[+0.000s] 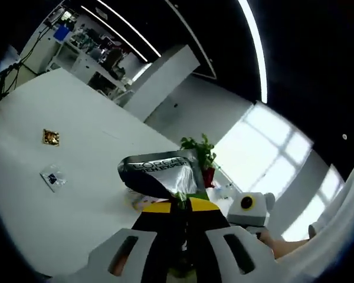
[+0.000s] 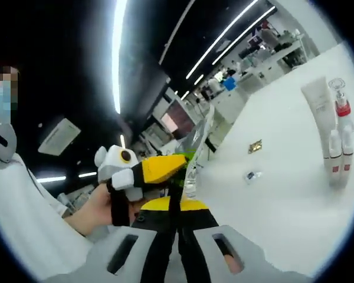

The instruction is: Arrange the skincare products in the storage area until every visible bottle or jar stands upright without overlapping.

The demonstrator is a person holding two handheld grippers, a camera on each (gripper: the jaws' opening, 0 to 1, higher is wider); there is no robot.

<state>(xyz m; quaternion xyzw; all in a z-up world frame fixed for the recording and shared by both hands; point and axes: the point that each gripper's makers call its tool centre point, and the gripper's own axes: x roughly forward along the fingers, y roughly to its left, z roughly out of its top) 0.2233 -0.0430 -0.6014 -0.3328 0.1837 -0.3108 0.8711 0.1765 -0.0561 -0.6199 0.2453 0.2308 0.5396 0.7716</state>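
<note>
With both the left gripper [image 1: 180, 206] and right gripper [image 2: 178, 197] clamped on a silver, dark-labelled foil sachet [image 1: 165, 175] held above the white bench [image 1: 76, 124], its long axis roughly level, we judge it mid-carry, next to stand beside the upright white tube [image 2: 320, 121] and bottles [image 2: 340, 138].

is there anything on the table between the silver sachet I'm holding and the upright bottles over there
Only two small items lie on the white table: a gold square packet and a clear flat sachet. The silver L'Oreal sachet is pinched by both grippers, left and right; the white tube and bottles stand beyond.
</note>
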